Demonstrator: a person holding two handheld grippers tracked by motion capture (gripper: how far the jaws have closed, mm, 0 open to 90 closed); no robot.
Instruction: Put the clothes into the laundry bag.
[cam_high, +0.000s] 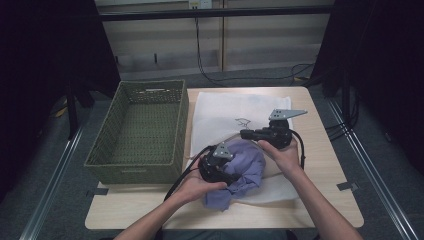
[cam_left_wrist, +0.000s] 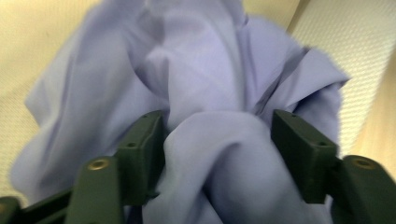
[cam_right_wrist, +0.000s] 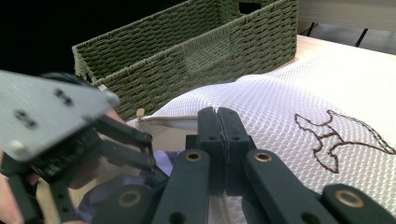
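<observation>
1. Jaws of the left gripper (cam_left_wrist: 212, 140) are spread around a bunched fold of the purple cloth (cam_high: 245, 165), at centre frame.
2. Jaws of the right gripper (cam_right_wrist: 218, 140) are pressed together on the white mesh bag (cam_right_wrist: 299, 98), apparently pinching its opening edge.
3. Stuffing is judged underway; next, the cloth must be pushed into the held-up bag mouth.

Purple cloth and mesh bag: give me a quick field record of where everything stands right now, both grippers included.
cloth: purple cloth, bunched, lying on the white mesh bag
left hand-held gripper: jaws apart around a fold of the cloth, not closed
right hand-held gripper: jaws pressed together, apparently pinching the bag's edge at its opening
bag: flat on the wooden table, dark stitched mark on top
basket: green woven basket, left of the bag, nothing inside
</observation>
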